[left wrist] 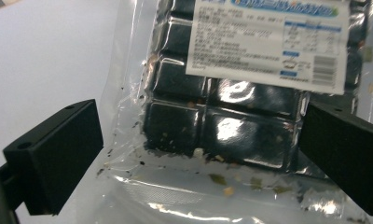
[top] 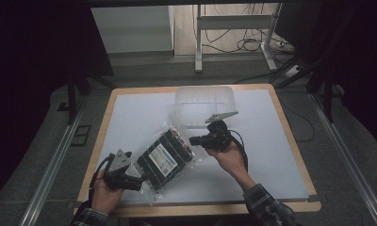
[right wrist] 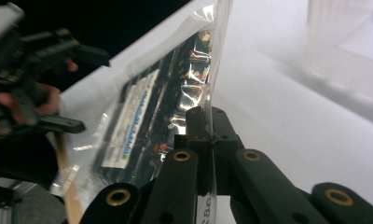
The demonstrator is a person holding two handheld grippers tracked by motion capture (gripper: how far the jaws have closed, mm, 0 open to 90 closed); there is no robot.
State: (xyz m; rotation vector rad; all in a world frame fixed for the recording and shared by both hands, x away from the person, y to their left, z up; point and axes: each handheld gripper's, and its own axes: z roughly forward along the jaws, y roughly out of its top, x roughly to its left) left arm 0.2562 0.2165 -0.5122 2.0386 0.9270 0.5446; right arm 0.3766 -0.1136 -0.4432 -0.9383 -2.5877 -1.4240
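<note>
You work in a lab recording bay: dark curtains, floor rails, loose cables behind the table.

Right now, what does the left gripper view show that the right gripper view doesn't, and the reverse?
Left gripper view alone: the left gripper with jaws wide apart either side of the bag, and the barcode on its white label.

Right gripper view alone: the right gripper shut on the bag's clear edge, and the clear plastic container behind.

Both: the bag of dark blocks, its label and the white table.
</note>
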